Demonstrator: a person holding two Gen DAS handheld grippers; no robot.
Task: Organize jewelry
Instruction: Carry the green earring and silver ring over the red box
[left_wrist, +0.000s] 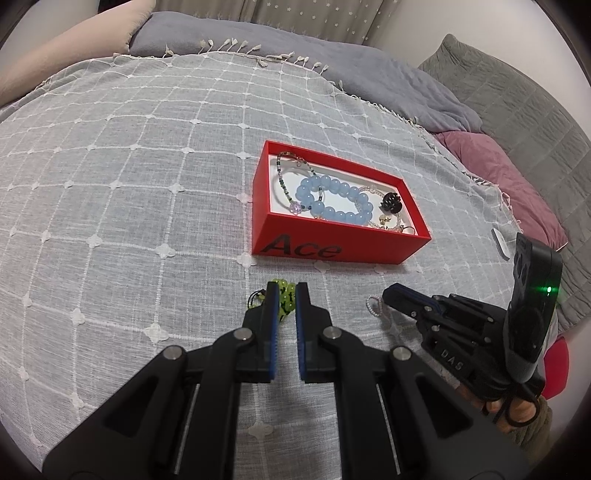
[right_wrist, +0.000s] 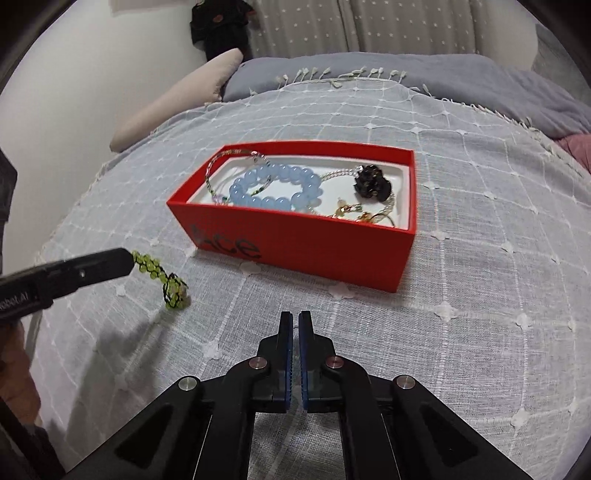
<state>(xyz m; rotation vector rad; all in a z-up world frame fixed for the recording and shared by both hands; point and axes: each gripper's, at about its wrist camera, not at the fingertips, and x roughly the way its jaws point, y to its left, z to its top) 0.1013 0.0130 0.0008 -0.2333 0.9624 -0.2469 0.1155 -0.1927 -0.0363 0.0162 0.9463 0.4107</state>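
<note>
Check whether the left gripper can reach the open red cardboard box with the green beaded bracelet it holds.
Probably yes. The red cardboard box lies lidless just ahead of the left gripper, which grips the green beaded bracelet; only grey bedspread lies between. The right gripper sits aside.

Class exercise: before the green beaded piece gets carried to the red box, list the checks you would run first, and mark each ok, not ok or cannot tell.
1. Left gripper shut on green bracelet: ok.
2. Bracelet clear of the bedspread: cannot tell; its lower end hangs low.
3. Red box open on top: ok.
4. Free space in the box: ok, though the blue bead bracelet fills much of it.
5. Right gripper out of the path: ok; shut, nothing seen held.
6. Small pearl ring remains outside the box: not ok.
</note>
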